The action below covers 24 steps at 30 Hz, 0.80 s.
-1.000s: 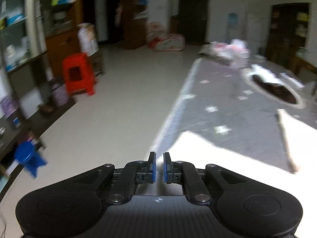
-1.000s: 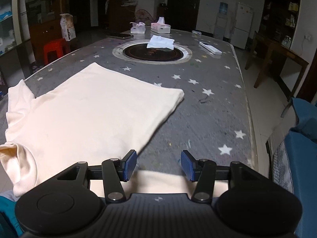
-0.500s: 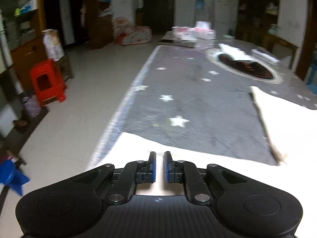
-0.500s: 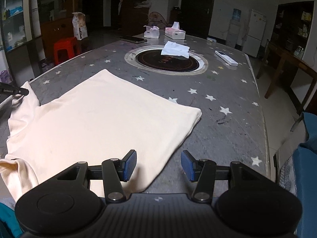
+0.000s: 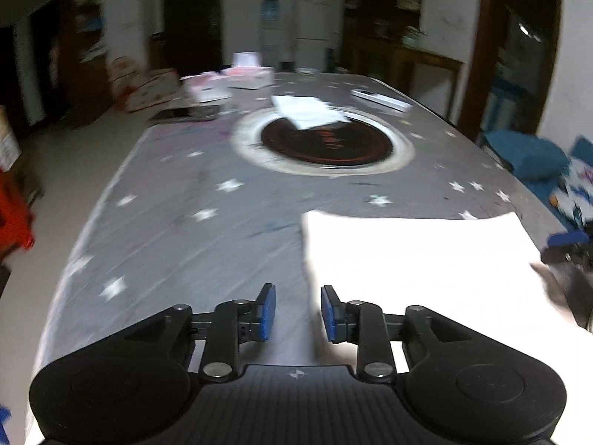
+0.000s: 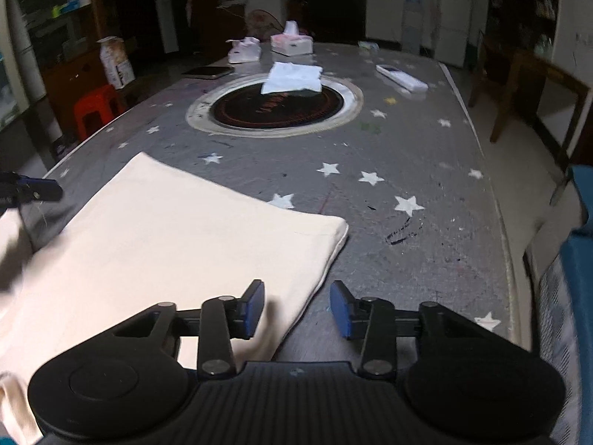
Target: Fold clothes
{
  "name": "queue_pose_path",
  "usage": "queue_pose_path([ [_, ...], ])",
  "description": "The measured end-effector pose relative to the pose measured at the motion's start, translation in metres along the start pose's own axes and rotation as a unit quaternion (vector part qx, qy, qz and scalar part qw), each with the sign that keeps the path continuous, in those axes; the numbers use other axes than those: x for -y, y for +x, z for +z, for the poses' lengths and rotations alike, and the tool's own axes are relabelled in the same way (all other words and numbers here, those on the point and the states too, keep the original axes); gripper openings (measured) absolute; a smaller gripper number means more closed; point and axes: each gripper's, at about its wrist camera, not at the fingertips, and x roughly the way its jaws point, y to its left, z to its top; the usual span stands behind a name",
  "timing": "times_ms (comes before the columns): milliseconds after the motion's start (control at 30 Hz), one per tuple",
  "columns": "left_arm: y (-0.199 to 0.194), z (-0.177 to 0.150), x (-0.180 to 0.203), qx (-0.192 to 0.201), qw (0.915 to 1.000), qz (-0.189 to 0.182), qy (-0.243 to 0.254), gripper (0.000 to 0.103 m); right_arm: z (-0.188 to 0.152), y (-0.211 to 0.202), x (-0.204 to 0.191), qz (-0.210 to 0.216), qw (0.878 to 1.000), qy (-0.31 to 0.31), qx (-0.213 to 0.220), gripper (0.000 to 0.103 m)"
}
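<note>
A cream shirt (image 6: 178,244) lies flat on the grey star-patterned table (image 6: 426,170); it also shows in the left wrist view (image 5: 418,259). My left gripper (image 5: 294,311) is open and empty, hovering over the shirt's left edge. Its tip shows at the left edge of the right wrist view (image 6: 33,189). My right gripper (image 6: 298,307) is open and empty above the shirt's right hem corner. Its tip shows at the right edge of the left wrist view (image 5: 567,248).
A round inset hotplate (image 6: 274,107) with a folded white cloth (image 6: 292,78) sits mid-table. Tissue boxes (image 6: 291,42), a tablet (image 6: 207,71) and a remote (image 6: 400,78) lie beyond. A red stool (image 6: 98,109) stands left, a blue seat (image 6: 578,259) right.
My left gripper has opened, releasing the shirt sleeve, and swung right to face along the table. My right gripper stayed open and moved a little over the shirt's hem.
</note>
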Motion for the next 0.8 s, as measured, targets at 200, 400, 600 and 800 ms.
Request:
queue_pose_path([
  [200, 0.043, 0.021, 0.023, -0.022, 0.9993, 0.0, 0.03, 0.033, 0.013, 0.02, 0.011, 0.004, 1.0, 0.016, -0.018, 0.026],
  [400, 0.064, 0.028, 0.022, -0.029, 0.9991, 0.01, 0.03, 0.032, 0.022, 0.038, 0.012, 0.004, 0.999, 0.01, -0.034, 0.012],
  [600, 0.076, 0.034, 0.019, -0.022, 0.9989, 0.021, 0.035, 0.008, 0.04, 0.051, 0.005, -0.006, 0.999, -0.003, -0.032, 0.004],
  [800, 0.088, 0.044, 0.004, -0.019, 0.9985, 0.042, 0.031, 0.007, 0.067, 0.065, -0.002, -0.015, 0.999, -0.018, -0.025, 0.004],
])
